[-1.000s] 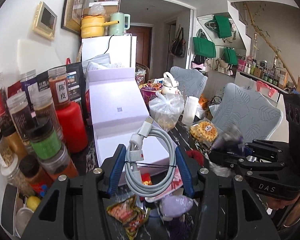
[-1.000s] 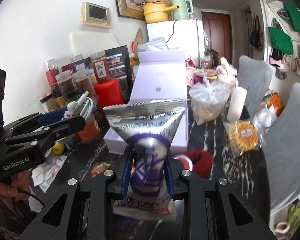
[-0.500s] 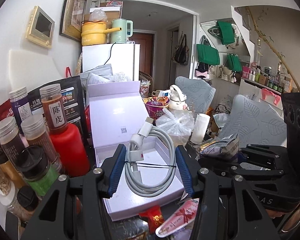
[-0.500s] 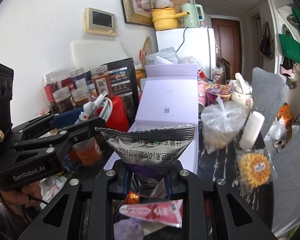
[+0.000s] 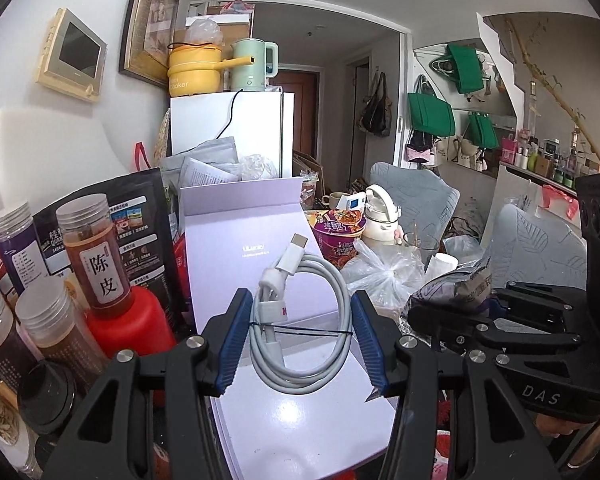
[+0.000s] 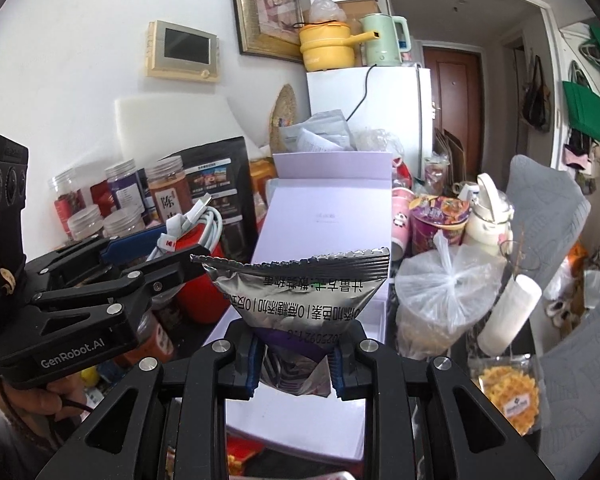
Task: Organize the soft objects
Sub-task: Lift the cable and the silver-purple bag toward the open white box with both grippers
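Note:
A coiled white charging cable [image 5: 300, 320], tied with a thin black band, is clamped between the blue pads of my left gripper [image 5: 300, 336]. It hangs over the tray of an open lavender box [image 5: 300, 412] whose lid stands upright behind. My right gripper [image 6: 294, 360] is shut on a silver and purple snack packet [image 6: 300, 304], held above the same lavender box [image 6: 356, 320]. In the left wrist view the right gripper [image 5: 432, 312] with its snack packet [image 5: 460, 284] is at the right. The left gripper [image 6: 180, 256] and white cable [image 6: 204, 224] show at the left of the right wrist view.
Spice jars [image 5: 96, 260] and a red bottle [image 5: 128, 328] crowd the left side by the wall. A tied clear plastic bag [image 6: 444, 296], a white roll [image 6: 508, 308], an instant noodle cup [image 6: 440, 224] and a packed yellow pastry [image 6: 508, 396] sit to the right. A white fridge [image 5: 228, 132] stands behind.
Both grippers moved forward with their loads, from over the loose snack wrappers at the table's near edge to above the lavender box. The grips look unchanged.

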`<state>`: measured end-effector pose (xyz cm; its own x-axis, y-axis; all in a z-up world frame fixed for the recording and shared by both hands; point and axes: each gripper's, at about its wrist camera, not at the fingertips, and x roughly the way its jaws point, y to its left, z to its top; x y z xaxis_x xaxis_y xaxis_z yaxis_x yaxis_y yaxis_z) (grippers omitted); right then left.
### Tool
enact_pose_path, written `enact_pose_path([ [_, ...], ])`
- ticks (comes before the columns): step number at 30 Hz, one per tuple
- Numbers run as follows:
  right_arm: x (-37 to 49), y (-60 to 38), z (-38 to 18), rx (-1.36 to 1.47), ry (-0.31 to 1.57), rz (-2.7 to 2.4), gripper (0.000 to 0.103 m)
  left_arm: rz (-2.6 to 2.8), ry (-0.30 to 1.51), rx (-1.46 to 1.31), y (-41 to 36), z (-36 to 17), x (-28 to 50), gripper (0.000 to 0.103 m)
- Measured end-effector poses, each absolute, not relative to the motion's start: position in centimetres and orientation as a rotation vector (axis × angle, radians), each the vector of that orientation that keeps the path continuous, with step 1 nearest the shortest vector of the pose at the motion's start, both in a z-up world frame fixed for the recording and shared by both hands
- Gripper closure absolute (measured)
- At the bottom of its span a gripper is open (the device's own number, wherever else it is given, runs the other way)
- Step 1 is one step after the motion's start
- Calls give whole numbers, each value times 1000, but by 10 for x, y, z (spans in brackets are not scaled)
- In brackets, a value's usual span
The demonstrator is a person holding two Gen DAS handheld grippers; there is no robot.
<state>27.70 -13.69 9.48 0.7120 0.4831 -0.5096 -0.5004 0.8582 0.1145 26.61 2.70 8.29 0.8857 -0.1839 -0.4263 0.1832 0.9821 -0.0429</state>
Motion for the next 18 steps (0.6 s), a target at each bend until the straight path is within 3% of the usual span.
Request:
enact_pose_path([
  [18, 355, -120, 69, -5, 617, 539, 76, -119, 493, 5, 38, 56, 341, 52],
])
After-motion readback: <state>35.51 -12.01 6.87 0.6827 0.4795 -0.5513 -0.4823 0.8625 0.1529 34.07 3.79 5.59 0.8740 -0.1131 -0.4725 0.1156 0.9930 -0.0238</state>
